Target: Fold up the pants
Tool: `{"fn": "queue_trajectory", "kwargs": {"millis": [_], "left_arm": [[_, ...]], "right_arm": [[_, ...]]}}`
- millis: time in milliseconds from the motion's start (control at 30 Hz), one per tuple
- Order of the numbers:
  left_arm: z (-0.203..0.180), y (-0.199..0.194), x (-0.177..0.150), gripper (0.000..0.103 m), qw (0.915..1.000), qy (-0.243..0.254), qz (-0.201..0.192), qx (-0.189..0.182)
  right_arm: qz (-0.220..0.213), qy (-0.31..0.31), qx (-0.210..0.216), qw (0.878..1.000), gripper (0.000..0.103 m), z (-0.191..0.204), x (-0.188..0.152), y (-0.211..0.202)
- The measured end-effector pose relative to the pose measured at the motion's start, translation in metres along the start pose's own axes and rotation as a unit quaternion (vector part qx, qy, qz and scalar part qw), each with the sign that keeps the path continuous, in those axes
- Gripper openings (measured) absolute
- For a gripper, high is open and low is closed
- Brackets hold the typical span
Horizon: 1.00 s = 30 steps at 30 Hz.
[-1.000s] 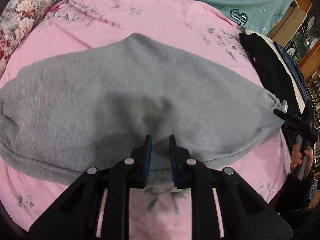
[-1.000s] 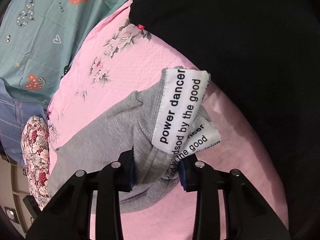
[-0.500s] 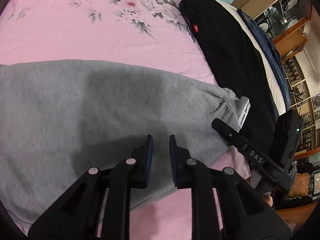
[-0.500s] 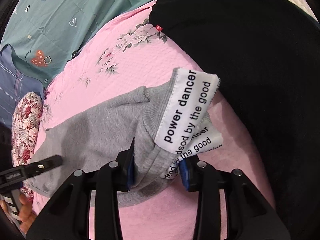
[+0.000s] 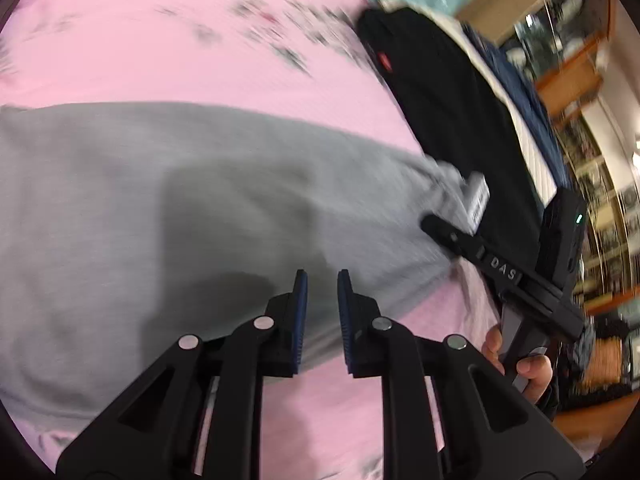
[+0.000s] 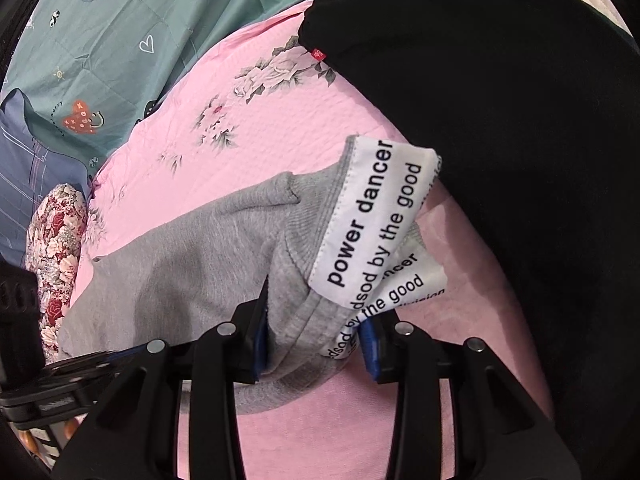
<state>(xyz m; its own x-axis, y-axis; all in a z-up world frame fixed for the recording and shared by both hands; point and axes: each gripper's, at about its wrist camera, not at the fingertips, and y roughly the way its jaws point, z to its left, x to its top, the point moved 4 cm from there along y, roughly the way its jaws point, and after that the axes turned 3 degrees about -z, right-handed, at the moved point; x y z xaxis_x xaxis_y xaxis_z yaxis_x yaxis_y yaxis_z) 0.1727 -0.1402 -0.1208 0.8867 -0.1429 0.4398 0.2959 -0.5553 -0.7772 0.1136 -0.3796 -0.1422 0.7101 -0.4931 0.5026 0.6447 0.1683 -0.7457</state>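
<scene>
Grey sweatpants (image 5: 200, 200) lie flat across a pink floral bedsheet (image 5: 200, 40). Their ribbed end carries a white printed label (image 6: 376, 216). My right gripper (image 6: 314, 332) is shut on that bunched end, with grey fabric filling the space between its pads. The left wrist view shows the same grip from the side, with the right gripper (image 5: 440, 228) held by a person's hand (image 5: 532, 372). My left gripper (image 5: 322, 280) hovers over the near edge of the pants, its jaws a narrow gap apart with nothing between them. The left wrist view is motion-blurred.
A folded black garment (image 6: 520, 120) lies on the bed right beside the pants' labelled end, over white and navy layers (image 5: 528, 120). A teal patterned quilt (image 6: 120, 40) and a floral pillow (image 6: 56, 256) sit at the far side. Wooden shelves (image 5: 580, 60) stand beyond the bed.
My left gripper swept right along the pants toward the labelled end, and its tip now shows at the lower left of the right wrist view. The right gripper kept its grip and rolled slightly.
</scene>
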Motion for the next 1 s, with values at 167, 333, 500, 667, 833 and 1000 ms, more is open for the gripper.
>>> {"fn": "queue_trajectory", "kwargs": {"millis": [167,333,500,667,833,1000], "left_arm": [[0.101,-0.089,-0.005,0.016,0.9879,-0.077,-0.105,0.085],[0.210,-0.158,-0.026,0.016,0.9631,-0.159,-0.144,0.163],[0.274,-0.169,-0.039,0.016,0.9563,-0.211,-0.138,0.148],[0.280,-0.159,-0.045,0.016,0.9604,-0.196,-0.150,0.129],[0.291,-0.153,-0.047,0.015,0.9615,-0.200,-0.163,0.094],[0.301,-0.152,-0.050,0.015,0.9579,-0.228,-0.169,0.045]], "right_arm": [[-0.004,-0.012,-0.020,1.000,0.038,0.004,-0.001,0.001],[-0.023,-0.033,-0.064,0.997,0.033,0.028,0.007,-0.020],[-0.080,-0.074,-0.042,0.993,0.029,0.093,0.030,-0.058],[-0.078,-0.146,-0.027,0.986,0.029,0.172,0.035,-0.053],[-0.058,-0.295,0.001,0.954,0.025,0.272,-0.011,-0.017],[0.034,-0.382,0.023,0.923,0.015,0.327,-0.081,0.053]]}}
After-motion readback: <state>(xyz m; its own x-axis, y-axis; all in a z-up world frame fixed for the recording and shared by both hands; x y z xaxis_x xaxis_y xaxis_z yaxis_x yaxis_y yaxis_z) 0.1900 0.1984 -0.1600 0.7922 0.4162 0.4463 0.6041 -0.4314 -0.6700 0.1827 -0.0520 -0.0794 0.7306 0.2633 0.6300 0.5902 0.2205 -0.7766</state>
